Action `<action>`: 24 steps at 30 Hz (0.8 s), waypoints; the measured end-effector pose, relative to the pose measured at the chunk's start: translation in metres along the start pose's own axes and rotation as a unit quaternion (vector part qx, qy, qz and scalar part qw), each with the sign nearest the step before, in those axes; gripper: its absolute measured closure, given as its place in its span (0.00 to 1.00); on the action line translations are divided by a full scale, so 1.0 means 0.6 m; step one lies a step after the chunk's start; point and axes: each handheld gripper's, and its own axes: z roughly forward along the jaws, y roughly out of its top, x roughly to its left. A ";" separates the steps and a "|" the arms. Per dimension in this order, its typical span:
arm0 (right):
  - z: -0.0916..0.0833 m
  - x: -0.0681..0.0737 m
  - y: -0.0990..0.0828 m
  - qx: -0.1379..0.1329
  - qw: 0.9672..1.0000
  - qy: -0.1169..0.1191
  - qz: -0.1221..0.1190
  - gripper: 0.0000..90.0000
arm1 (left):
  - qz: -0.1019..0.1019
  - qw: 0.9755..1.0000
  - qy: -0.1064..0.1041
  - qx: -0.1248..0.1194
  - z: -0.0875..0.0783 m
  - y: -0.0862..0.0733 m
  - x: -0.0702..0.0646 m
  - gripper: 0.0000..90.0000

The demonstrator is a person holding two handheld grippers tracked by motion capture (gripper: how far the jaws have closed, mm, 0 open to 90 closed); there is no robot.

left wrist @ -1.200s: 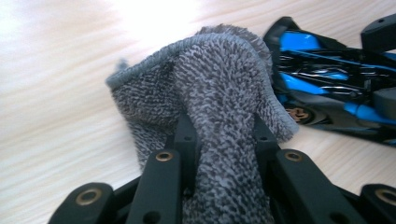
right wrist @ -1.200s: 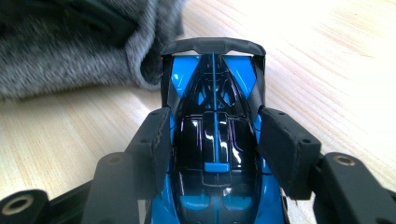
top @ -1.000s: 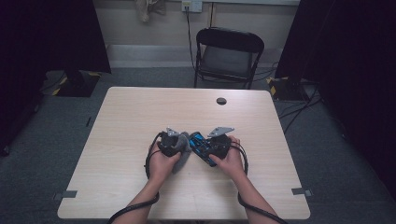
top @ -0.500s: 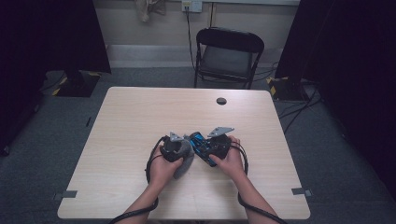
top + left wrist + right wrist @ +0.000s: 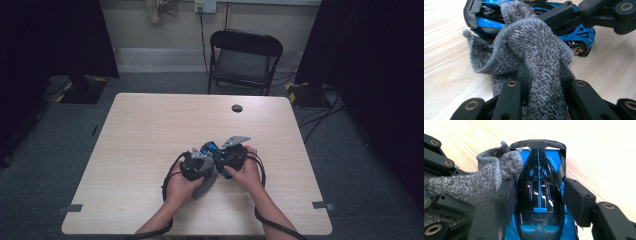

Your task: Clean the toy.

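Observation:
A blue and black toy car (image 5: 539,190) rests on the wooden table (image 5: 150,130), with my right gripper (image 5: 539,195) shut on its two sides. In the high view the car (image 5: 210,148) lies between the person's hands near the front middle of the table. My left gripper (image 5: 542,72) is shut on a bunched grey cloth (image 5: 536,50), which presses against the car's (image 5: 579,37) flank and rear wing. That cloth (image 5: 474,185) touches the car's left side in the right gripper view. The cloth (image 5: 205,182) hangs below the left gripper (image 5: 200,162).
A small black round spot (image 5: 237,108) sits near the table's far edge. A black folding chair (image 5: 245,55) stands behind the table. Grey tape marks lie at the front corners (image 5: 67,208). Cables trail from both grippers towards the person.
The left hand with the cloth has slid a little to the right along the car. The right hand and the car have stayed put.

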 end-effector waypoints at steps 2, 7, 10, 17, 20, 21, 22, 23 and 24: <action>0.000 0.000 -0.001 -0.001 1.000 0.000 0.001 0.49 | 0.001 1.000 -0.002 0.001 0.000 0.000 -0.001 0.80; 0.000 0.000 0.000 0.001 1.000 0.000 0.001 0.49 | 0.010 1.000 -0.006 0.004 0.000 -0.001 -0.008 0.80; 0.000 0.000 0.000 0.001 1.000 0.001 0.002 0.49 | 0.014 1.000 -0.009 0.003 0.001 -0.002 -0.010 0.80; -0.001 -0.001 0.000 0.002 1.000 0.002 0.003 0.49 | 0.019 1.000 -0.019 0.008 0.000 -0.002 -0.015 0.80; 0.000 -0.001 0.001 0.003 1.000 0.002 0.002 0.49 | 0.020 0.999 -0.024 0.010 0.001 -0.003 -0.020 0.80; 0.000 -0.001 0.001 0.003 1.000 0.003 0.002 0.49 | 0.021 0.999 -0.024 0.009 0.001 -0.003 -0.021 0.80; 0.000 -0.001 0.001 0.003 1.000 0.003 0.002 0.49 | 0.022 0.999 -0.025 0.009 0.001 -0.004 -0.022 0.80; 0.000 -0.001 0.001 0.003 1.000 0.002 0.002 0.49 | 0.022 0.999 -0.026 0.009 0.001 -0.004 -0.023 0.80; 0.000 -0.002 0.001 0.002 1.000 0.002 0.002 0.49 | 0.022 0.999 -0.029 0.010 0.001 -0.004 -0.024 0.80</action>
